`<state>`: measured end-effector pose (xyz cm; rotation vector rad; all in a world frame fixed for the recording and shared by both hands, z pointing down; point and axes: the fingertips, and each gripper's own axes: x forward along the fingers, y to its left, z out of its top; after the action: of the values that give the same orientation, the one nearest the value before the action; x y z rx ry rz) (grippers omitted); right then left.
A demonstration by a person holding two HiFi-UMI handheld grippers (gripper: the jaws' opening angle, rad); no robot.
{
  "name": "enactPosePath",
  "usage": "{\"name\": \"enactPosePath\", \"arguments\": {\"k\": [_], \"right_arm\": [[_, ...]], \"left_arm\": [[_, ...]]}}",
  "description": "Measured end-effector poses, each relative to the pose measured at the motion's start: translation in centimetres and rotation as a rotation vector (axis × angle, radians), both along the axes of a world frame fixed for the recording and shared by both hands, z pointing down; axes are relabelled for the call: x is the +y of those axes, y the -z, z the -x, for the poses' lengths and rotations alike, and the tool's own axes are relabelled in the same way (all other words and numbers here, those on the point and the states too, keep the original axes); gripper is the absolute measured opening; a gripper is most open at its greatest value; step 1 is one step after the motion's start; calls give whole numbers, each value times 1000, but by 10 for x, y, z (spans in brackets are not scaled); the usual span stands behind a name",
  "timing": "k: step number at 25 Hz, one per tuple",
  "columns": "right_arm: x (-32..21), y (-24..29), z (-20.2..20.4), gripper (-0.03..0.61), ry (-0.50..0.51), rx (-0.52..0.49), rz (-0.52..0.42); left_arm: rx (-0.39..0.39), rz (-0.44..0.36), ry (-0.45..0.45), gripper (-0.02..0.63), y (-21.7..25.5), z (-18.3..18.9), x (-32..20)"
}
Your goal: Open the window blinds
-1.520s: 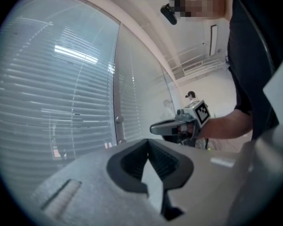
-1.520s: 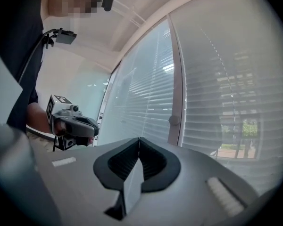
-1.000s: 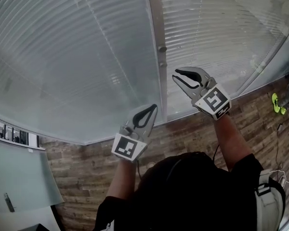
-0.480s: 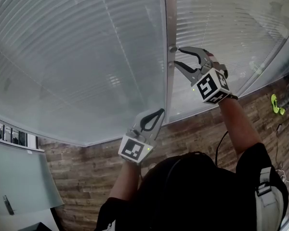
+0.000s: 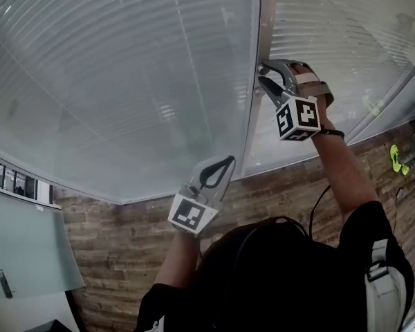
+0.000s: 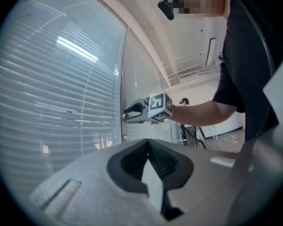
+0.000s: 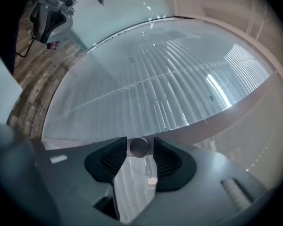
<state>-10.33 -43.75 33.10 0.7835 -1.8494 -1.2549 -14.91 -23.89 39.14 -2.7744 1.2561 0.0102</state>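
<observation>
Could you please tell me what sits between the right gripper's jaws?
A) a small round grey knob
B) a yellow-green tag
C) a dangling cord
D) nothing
A: the right gripper view shows the small round grey knob between the jaws of the right gripper, which have just been opening.

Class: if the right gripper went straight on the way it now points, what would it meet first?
Most likely the small round knob on the window frame. It sits between the tips of the right gripper, whose jaws have just been opening. Whether they touch it is unclear.
</observation>
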Motion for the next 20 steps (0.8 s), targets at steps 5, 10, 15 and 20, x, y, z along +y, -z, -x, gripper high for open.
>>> {"name": "enactPosePath", "arguments": {"k": [5, 10, 15, 20], "right_arm": [[-3, 0, -1, 129, -30, 9, -41], [-3, 1, 0, 129, -38, -7, -37], [-2, 3, -1, 130, -42, -92, 8], [-3, 7, -3, 132, -65, -266, 89]], "left_arm": [[-2, 7, 18, 5, -3, 8, 3], [-6, 1, 24, 5, -2, 10, 7], [-11, 8, 33, 5, -4, 12, 12], [-3, 17, 53, 5, -6, 17, 13]]}}
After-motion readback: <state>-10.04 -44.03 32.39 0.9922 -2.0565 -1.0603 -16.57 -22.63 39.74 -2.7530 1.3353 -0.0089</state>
